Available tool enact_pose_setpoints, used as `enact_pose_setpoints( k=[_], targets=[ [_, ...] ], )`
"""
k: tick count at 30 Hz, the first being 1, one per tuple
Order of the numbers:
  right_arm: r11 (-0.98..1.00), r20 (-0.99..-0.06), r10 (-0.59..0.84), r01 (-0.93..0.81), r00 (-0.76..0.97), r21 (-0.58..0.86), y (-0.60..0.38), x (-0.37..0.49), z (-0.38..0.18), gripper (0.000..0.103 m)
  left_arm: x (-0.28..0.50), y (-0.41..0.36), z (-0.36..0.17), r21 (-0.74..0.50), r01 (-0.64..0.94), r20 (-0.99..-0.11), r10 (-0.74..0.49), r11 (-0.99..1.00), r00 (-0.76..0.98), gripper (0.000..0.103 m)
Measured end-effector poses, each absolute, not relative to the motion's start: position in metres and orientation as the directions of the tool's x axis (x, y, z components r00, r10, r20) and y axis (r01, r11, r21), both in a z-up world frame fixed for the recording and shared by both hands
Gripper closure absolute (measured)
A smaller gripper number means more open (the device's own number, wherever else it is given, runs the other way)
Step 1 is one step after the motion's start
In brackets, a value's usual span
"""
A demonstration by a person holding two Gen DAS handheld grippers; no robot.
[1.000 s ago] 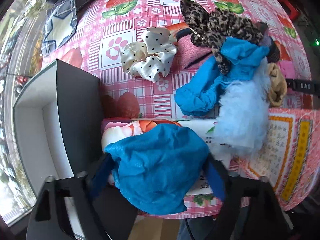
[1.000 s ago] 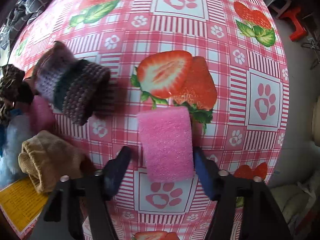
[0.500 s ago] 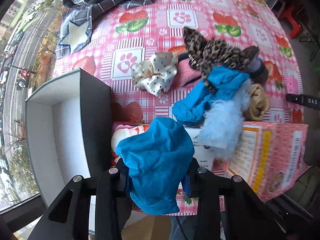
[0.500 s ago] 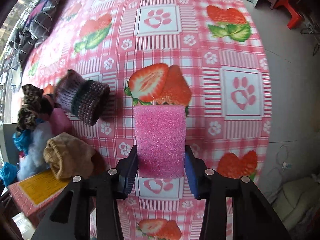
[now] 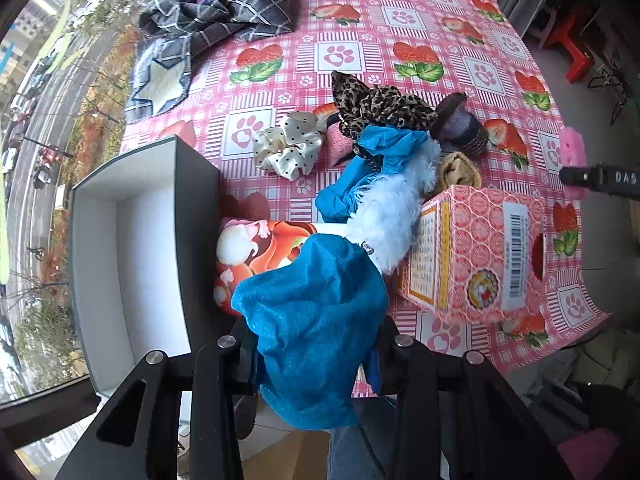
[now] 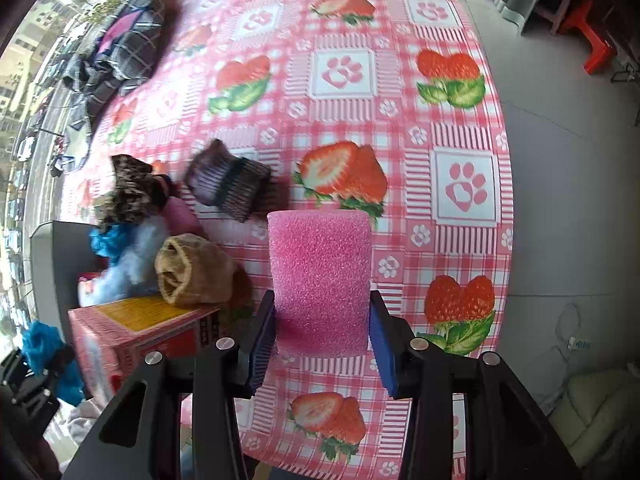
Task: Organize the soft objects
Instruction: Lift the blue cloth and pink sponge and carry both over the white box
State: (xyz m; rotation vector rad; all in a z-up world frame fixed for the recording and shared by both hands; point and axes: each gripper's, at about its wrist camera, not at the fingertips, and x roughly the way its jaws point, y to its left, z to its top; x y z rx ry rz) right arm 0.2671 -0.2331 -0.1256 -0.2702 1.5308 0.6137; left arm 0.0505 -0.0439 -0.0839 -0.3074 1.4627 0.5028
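Note:
My left gripper (image 5: 312, 356) is shut on a crumpled blue cloth (image 5: 316, 320) and holds it above the table's near edge. Just to its left stands an open grey box (image 5: 132, 248) with a white inside. My right gripper (image 6: 322, 344) is shut on a pink sponge block (image 6: 320, 280), lifted off the strawberry tablecloth (image 6: 400, 120). A heap of soft things lies mid-table: a leopard scrunchie (image 5: 376, 108), a second blue cloth (image 5: 372, 164), a pale blue fluffy piece (image 5: 392, 216), a cream dotted scrunchie (image 5: 290, 152), a tan knit piece (image 6: 192, 276) and a dark knit roll (image 6: 228, 184).
A pink carton (image 5: 476, 256) lies at the near right of the heap, with a flat printed box (image 5: 256, 256) beside the grey one. A plaid cloth (image 5: 216, 12) is bunched at the far left. The right gripper's body (image 5: 600, 178) shows at the right edge.
Both grippers closed on their objects and rose: the left jaws squeezed the blue cloth and lifted it, the right jaws pinched the pink sponge and raised it off the table.

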Motion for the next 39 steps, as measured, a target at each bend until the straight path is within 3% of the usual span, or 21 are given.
enact_pose_setpoints(
  k=[21, 39],
  targets=[
    [0.532, -0.945, 0.304, -0.801, -0.121, 0.274, -0.098, 0.193, -0.065, 0.058, -0.044, -0.012, -0.043, 0.099, -0.767, -0.967, 0.244, 0.634, 0.077, 0.062],
    [0.526, -0.924, 0.350, -0.783, -0.157, 0.332, -0.033, 0.100, -0.041, 0.058, -0.086, 0.077, -0.044, 0.087, -0.710, -0.962, 0.243, 0.699, 0.121, 0.062]
  ],
)
